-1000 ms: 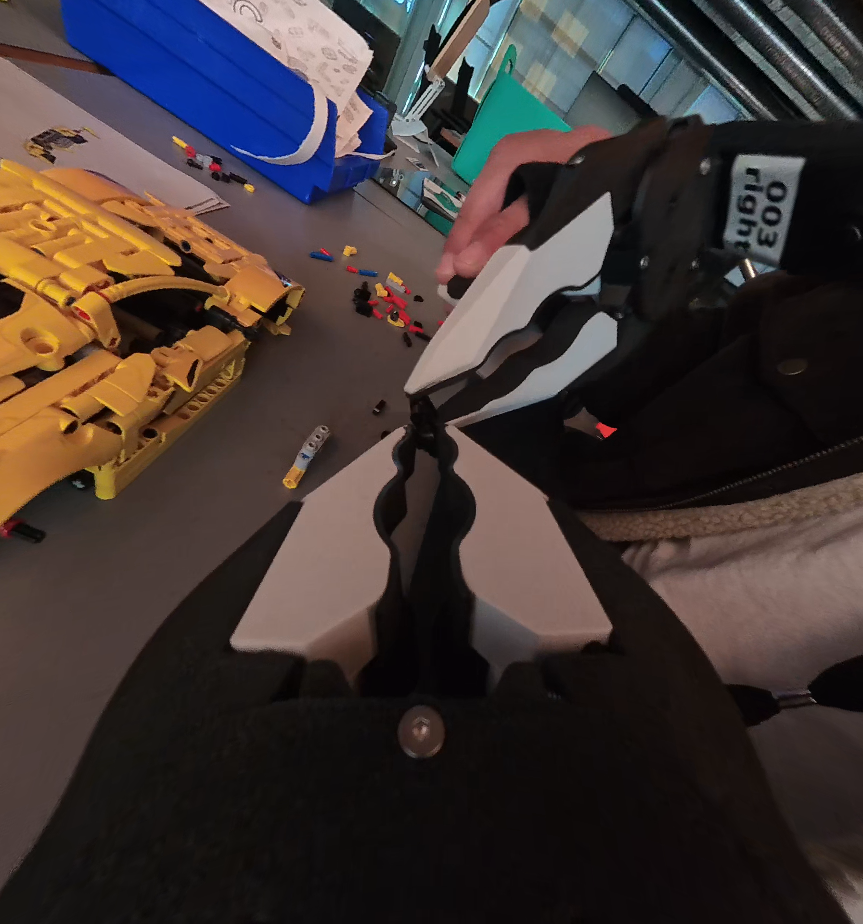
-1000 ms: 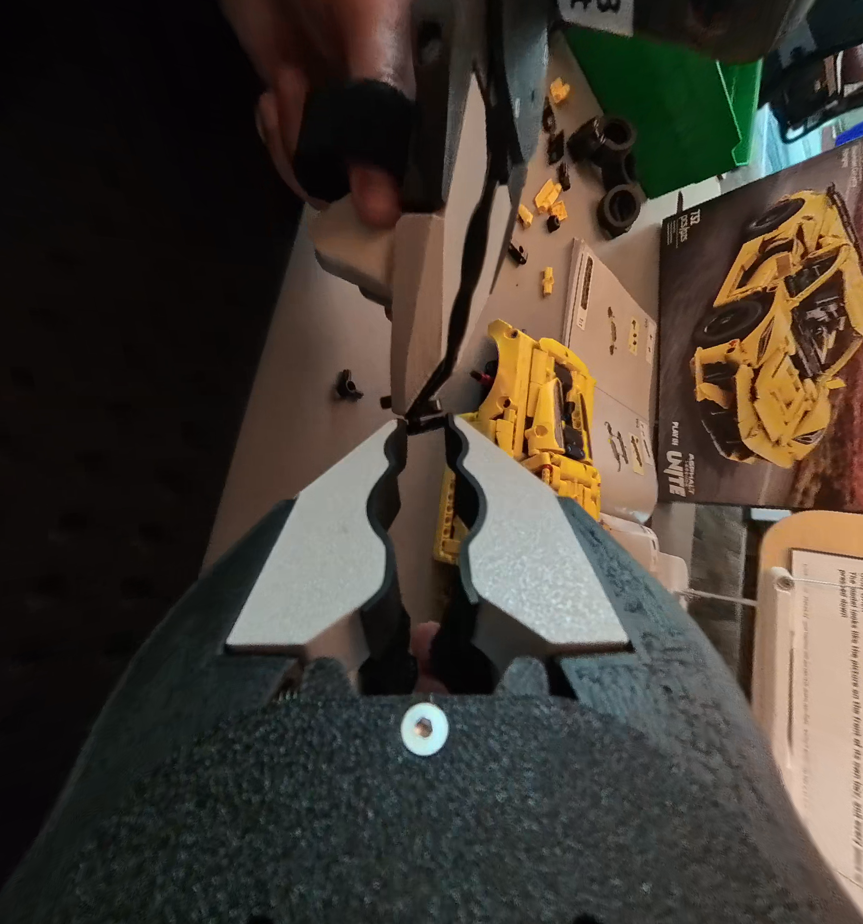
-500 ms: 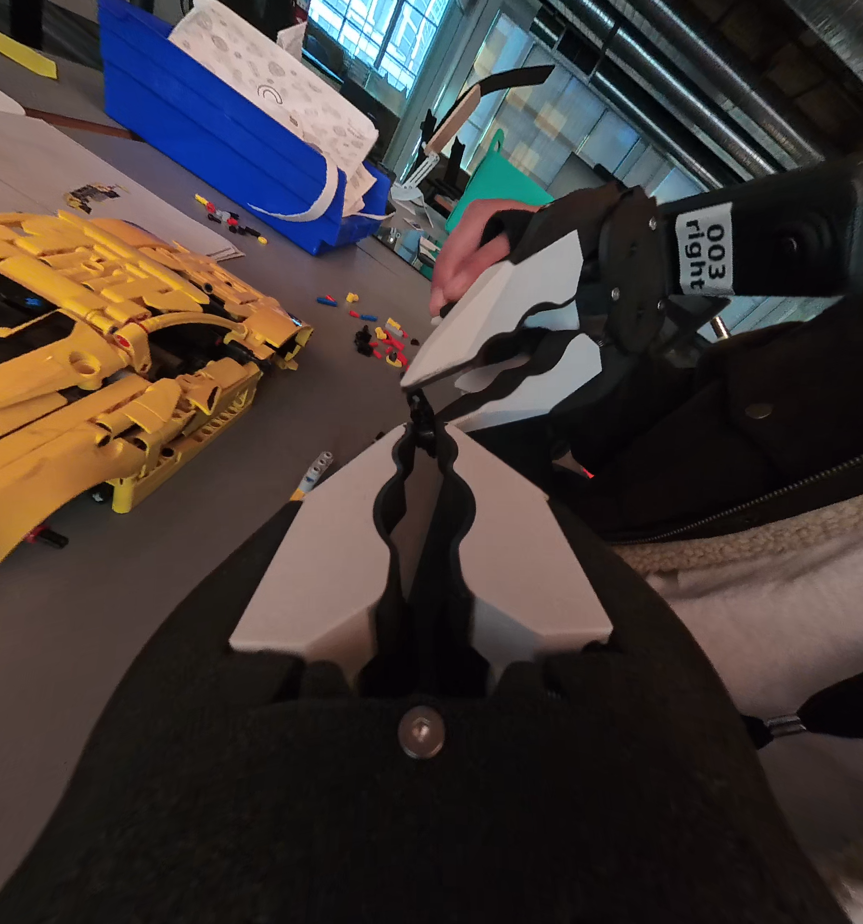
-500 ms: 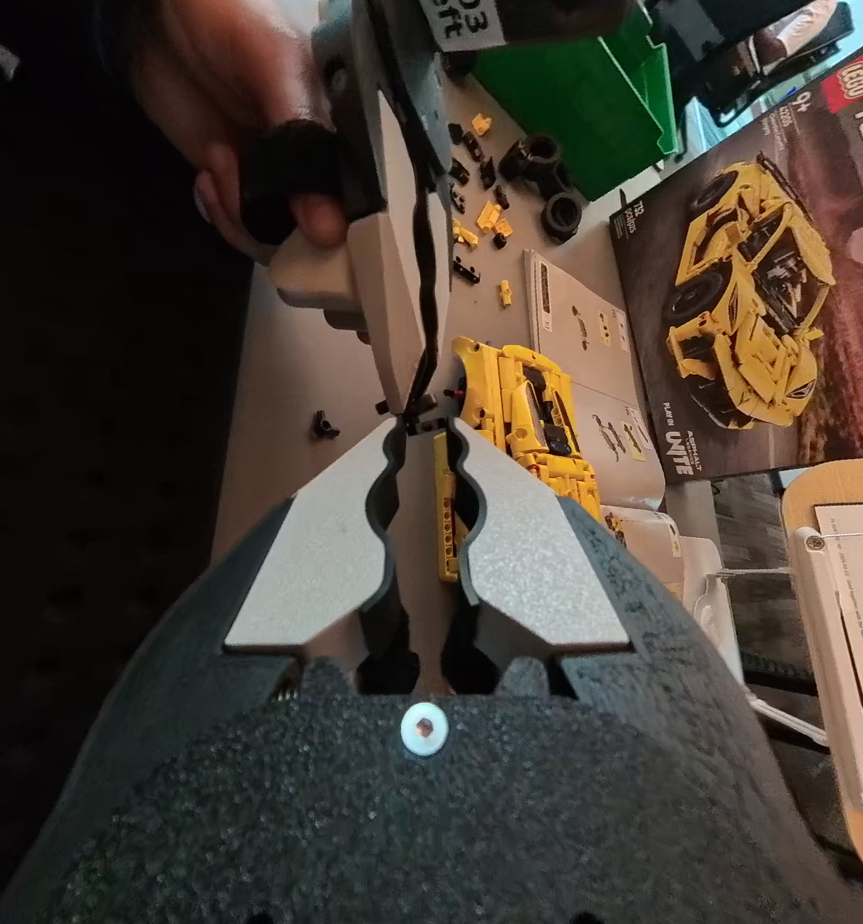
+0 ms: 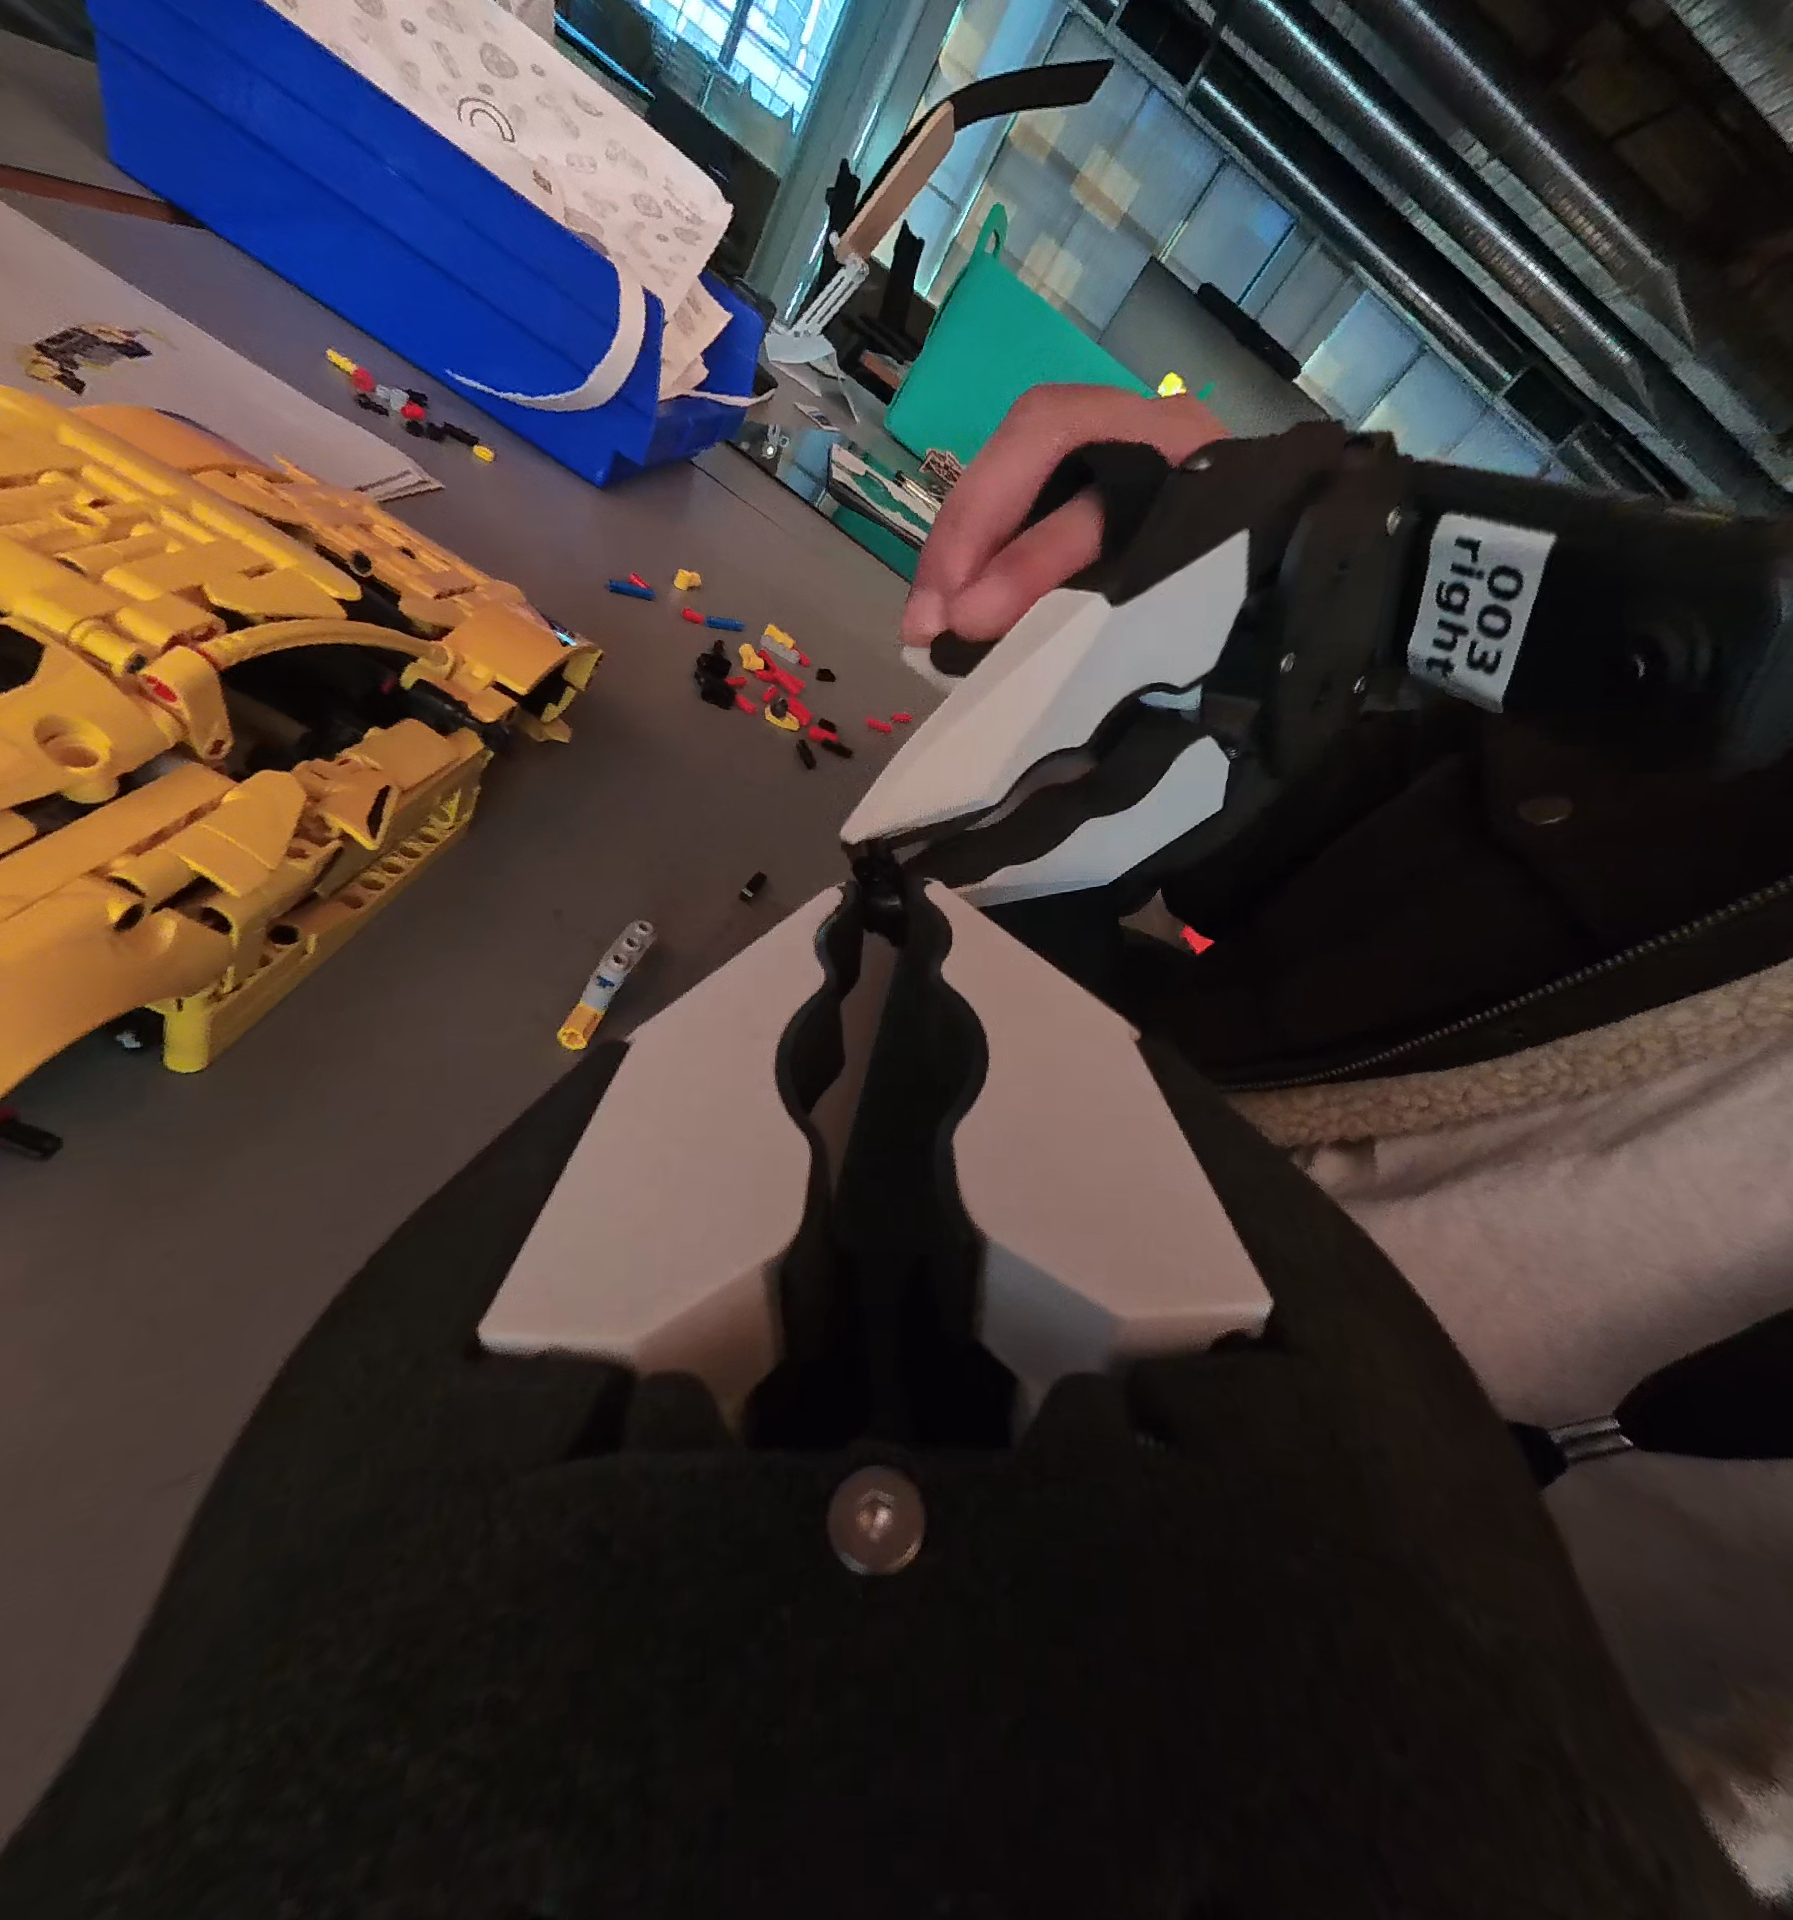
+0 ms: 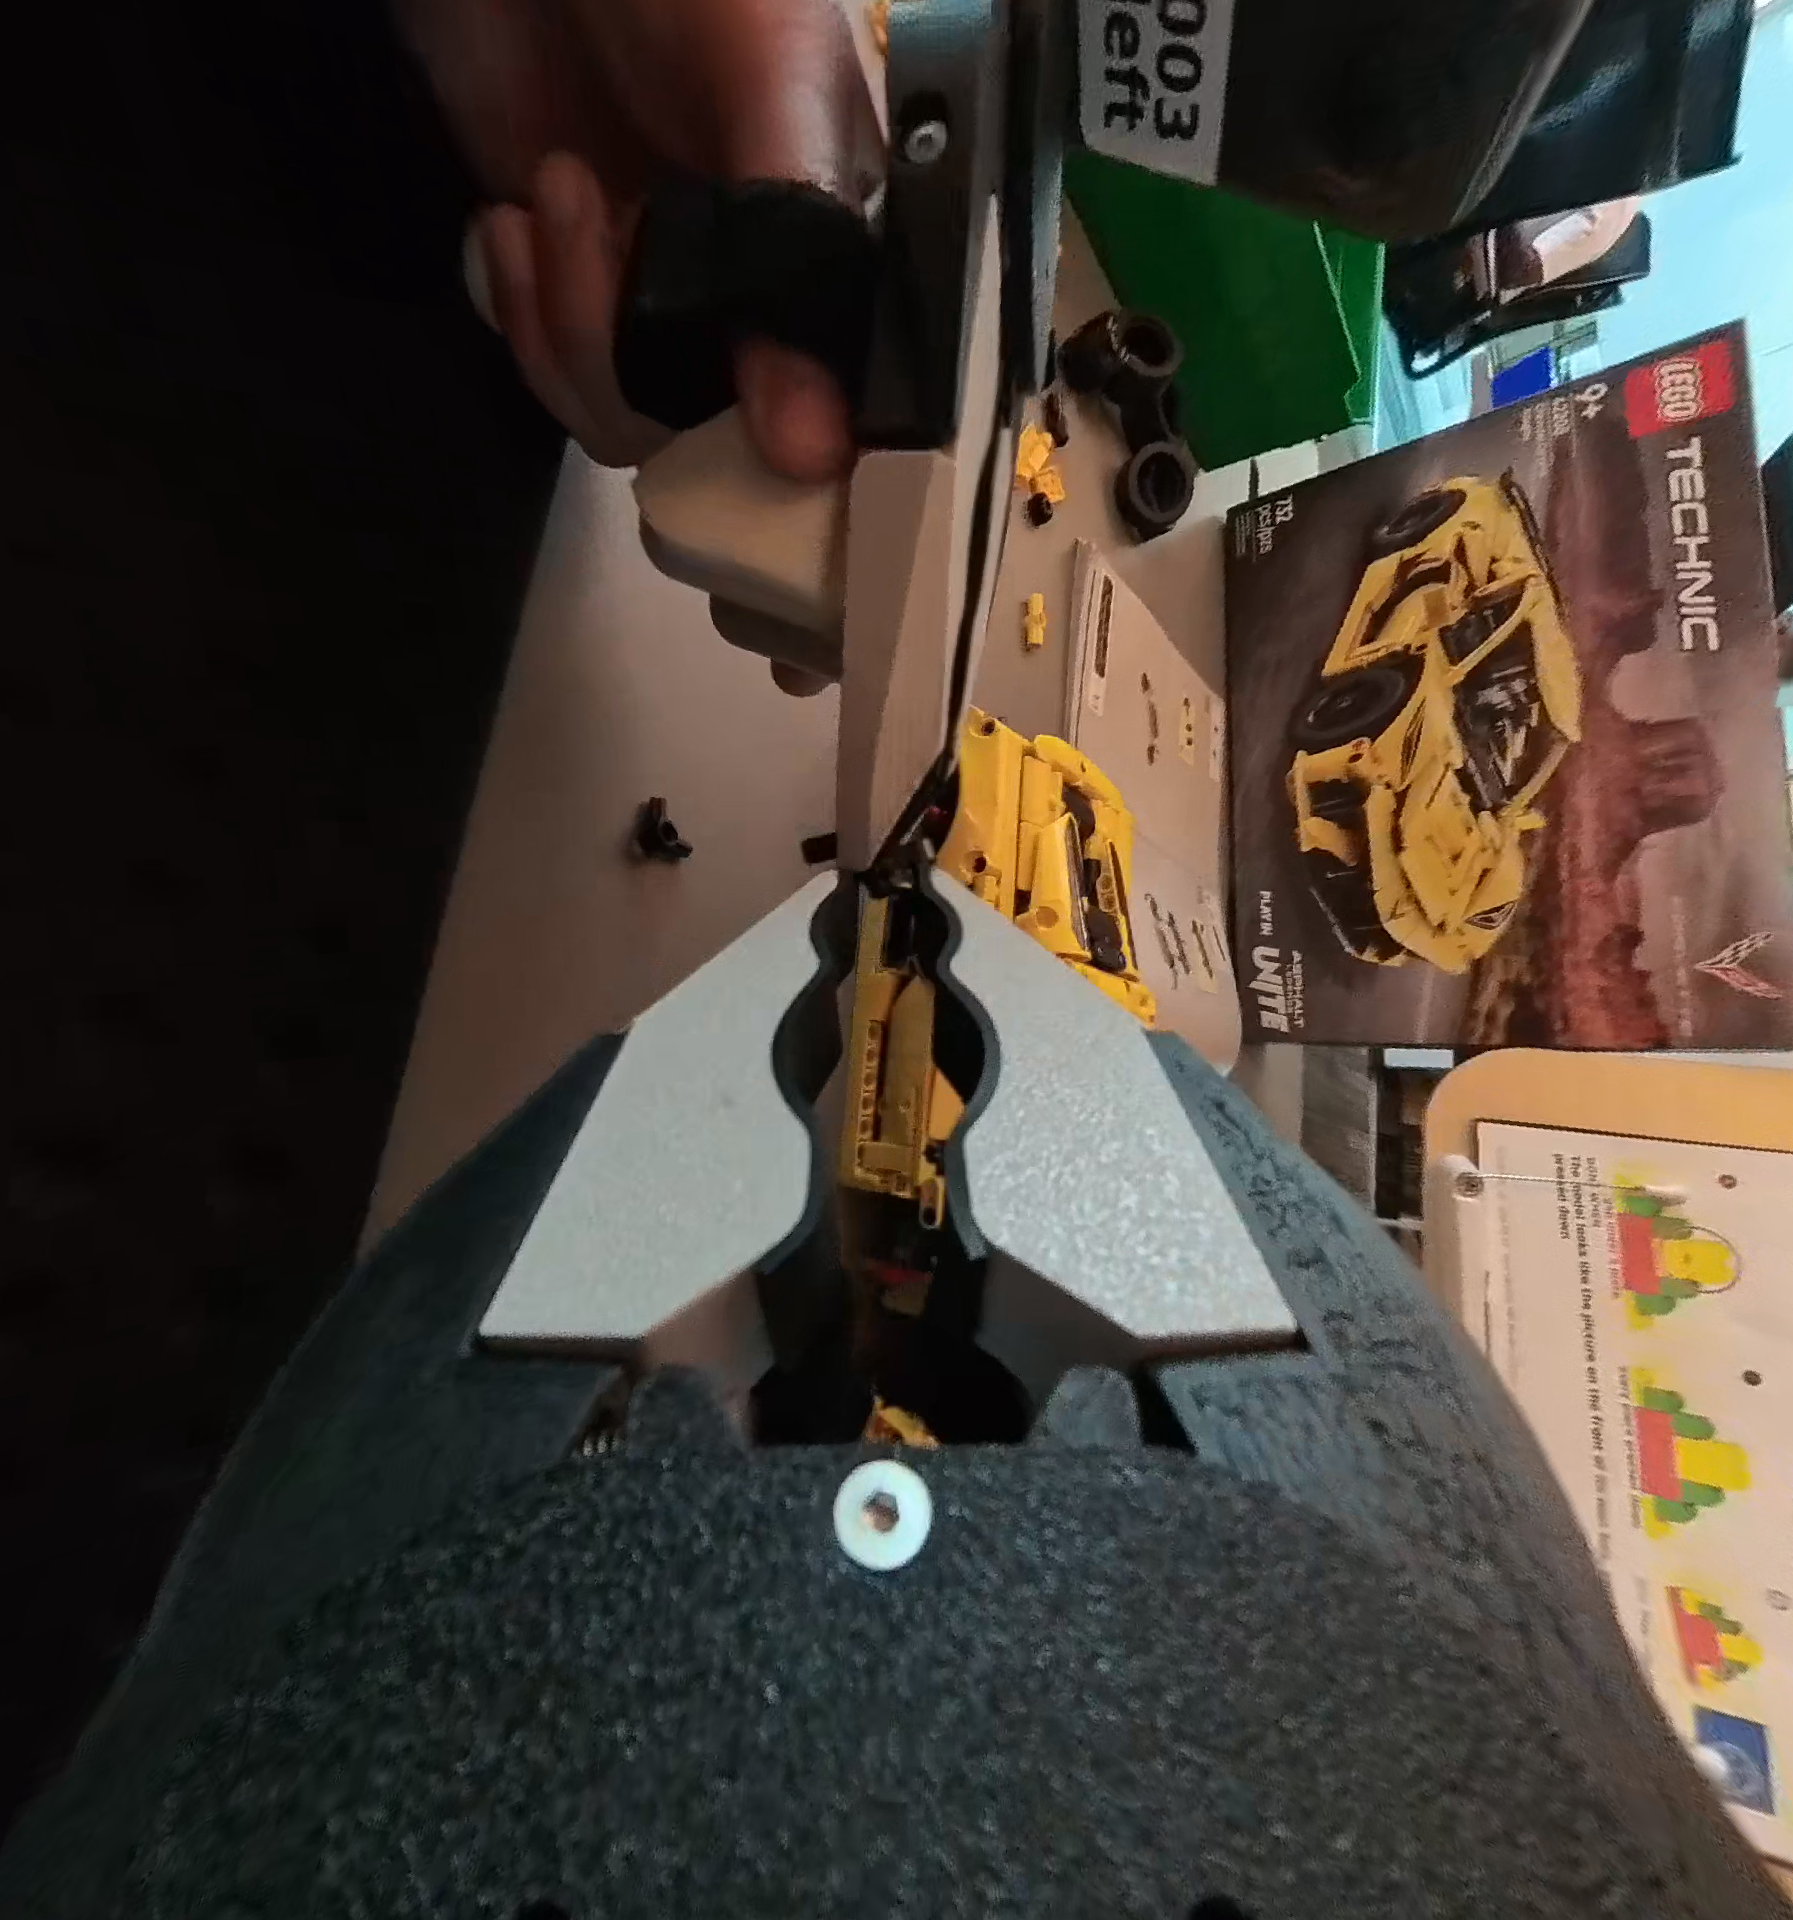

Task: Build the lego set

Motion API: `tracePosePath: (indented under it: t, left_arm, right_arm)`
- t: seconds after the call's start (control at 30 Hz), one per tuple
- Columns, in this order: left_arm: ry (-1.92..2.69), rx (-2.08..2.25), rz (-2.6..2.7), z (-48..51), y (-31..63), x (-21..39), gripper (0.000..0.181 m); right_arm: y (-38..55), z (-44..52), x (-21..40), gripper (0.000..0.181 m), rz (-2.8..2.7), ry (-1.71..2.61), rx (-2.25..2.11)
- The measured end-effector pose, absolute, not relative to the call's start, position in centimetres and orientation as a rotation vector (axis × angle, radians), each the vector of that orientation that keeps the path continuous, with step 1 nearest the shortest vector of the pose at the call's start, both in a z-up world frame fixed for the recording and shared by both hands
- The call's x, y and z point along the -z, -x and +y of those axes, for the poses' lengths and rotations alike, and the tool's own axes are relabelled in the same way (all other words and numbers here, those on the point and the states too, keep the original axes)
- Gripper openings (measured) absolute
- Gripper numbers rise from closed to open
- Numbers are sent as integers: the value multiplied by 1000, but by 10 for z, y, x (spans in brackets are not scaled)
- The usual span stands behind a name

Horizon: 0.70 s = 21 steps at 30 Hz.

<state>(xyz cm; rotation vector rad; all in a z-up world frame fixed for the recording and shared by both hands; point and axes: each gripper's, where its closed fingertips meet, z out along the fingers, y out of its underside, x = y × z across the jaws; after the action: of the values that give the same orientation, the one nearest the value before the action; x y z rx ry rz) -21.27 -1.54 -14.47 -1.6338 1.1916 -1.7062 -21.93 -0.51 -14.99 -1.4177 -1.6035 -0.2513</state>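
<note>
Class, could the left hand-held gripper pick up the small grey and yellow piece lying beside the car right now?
Probably not yet: the left hand-held gripper is shut on a small black piece, though the table path to the grey and yellow piece looks free.

I see yellow car model [image 5: 175, 727] | grey worktop [image 5: 580, 831] | blue bin [image 5: 372, 218] under white patterned paper [image 5: 559, 135] | red, black, yellow loose pieces [image 5: 778, 686] | green bin [image 6: 1245, 312] | my gripper fingers [image 5: 684, 1164] white, black-lined

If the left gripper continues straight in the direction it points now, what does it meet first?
Most likely the right gripper: its fingertips sit right at the left gripper tips, both pinching a small black piece. Depth beyond is unclear.
</note>
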Motion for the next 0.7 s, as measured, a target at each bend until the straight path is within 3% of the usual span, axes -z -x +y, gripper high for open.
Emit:
tracePosePath:
  t: [0.27, 0.57, 0.7]
  left_arm:
    - [1622, 1706, 1066, 1, 221, 137, 7]
    - [1664, 1566, 1140, 1, 218, 148, 8]
    - [1649, 1580, 1221, -11, 213, 151, 8]
  right_arm:
    - [209, 1, 149, 4, -1495, 1521, 121]
    - [187, -17, 194, 3, -1180, 1873, -445]
    - [196, -11, 166, 3, -890, 1799, -829]
